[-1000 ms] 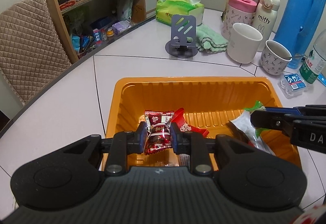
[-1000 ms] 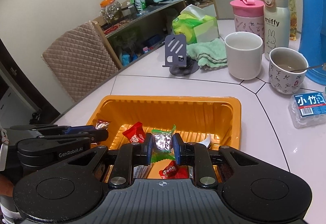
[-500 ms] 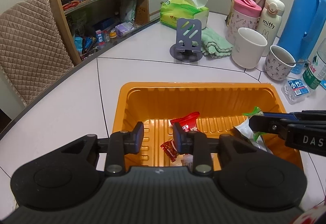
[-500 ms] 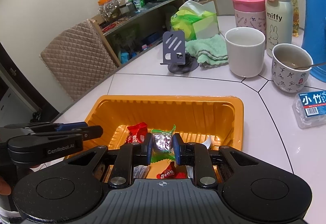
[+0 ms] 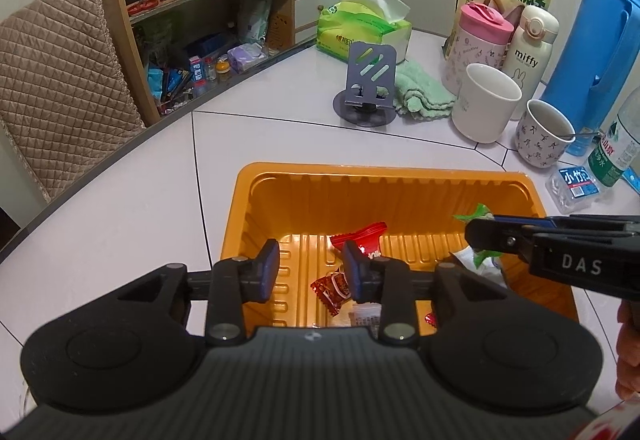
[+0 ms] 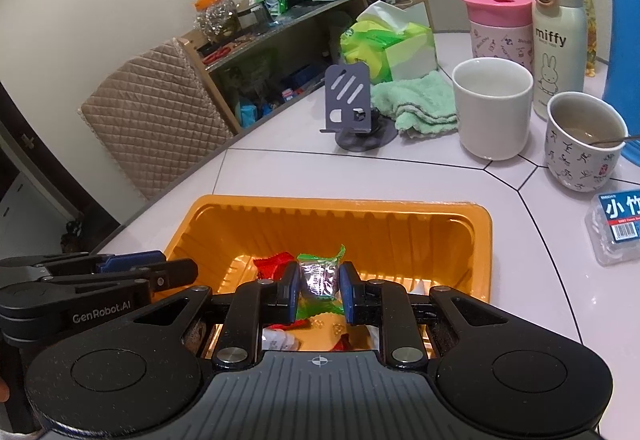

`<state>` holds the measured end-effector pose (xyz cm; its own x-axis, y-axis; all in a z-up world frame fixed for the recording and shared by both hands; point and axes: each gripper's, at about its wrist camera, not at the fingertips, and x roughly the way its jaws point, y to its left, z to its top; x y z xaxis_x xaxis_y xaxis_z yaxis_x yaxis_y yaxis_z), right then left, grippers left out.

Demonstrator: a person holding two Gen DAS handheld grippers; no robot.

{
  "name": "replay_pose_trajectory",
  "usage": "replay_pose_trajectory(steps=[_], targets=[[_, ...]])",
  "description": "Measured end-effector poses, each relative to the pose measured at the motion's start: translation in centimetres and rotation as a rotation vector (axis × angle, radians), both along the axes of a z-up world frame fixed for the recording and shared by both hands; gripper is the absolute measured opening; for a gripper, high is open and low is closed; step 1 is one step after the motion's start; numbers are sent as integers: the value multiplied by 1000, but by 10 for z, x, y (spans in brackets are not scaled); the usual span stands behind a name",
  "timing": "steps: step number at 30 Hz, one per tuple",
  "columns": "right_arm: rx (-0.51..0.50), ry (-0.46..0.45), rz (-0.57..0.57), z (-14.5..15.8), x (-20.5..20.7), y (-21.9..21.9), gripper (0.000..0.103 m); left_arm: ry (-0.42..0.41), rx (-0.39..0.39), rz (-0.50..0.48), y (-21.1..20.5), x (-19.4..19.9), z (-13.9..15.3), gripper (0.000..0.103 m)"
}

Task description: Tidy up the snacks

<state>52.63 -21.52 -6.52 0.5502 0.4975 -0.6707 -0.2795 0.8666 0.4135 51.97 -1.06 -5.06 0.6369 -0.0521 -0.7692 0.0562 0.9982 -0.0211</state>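
Note:
An orange tray [image 5: 384,176] [image 6: 472,214] sits on the white table and holds several wrapped snacks. My left gripper [image 5: 312,266] is open and empty above the tray's near left part. A dark red snack packet [image 5: 332,290] and a bright red packet [image 5: 366,236] lie on the tray floor below it. My right gripper [image 6: 318,282] is shut on a green and silver candy [image 6: 320,276] and holds it over the tray. In the left wrist view the right gripper [image 5: 480,234] enters from the right with the green wrapper [image 5: 474,210] showing.
Behind the tray stand a grey phone stand [image 5: 370,84], a green cloth [image 5: 420,92], a tissue pack [image 5: 364,26], a white mug [image 5: 486,108], a patterned cup [image 5: 544,132], two flasks, a blue thermos [image 5: 592,40] and a toothpick box [image 5: 572,184]. A shelf and quilted chair are at the left.
My left gripper has opened and let go of the dark red packet, which now lies in the tray. The right gripper still holds the green candy over the tray.

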Motion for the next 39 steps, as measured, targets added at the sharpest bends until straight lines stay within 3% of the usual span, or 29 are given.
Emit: replay_pose_trajectory(steps=[8,10,12,18,21,29,39], targets=[[10,-29,-5,4,5,6,25,-1,-12,24,2,-6,6,36],[25,-33,0,5,6,5,35,0,-12,34,4,-9,7,36],[31,-50,-13,8,4,3,56,-1,-17,43,5,-13,9,36],[27,-76,-12,19,-8,-6,66,-14,-28,68,6,-33,22,41],[5,-87,1,24,-21,-13,80,-21,-18,80,3,-48,29,43],[-9,-79,5,35,-77,-38,85,-25,-50,132,-3,-104,49,51],[-24,-22,-4,50,-172,-50,85,-4,-84,162,-5,-197,67,51]])
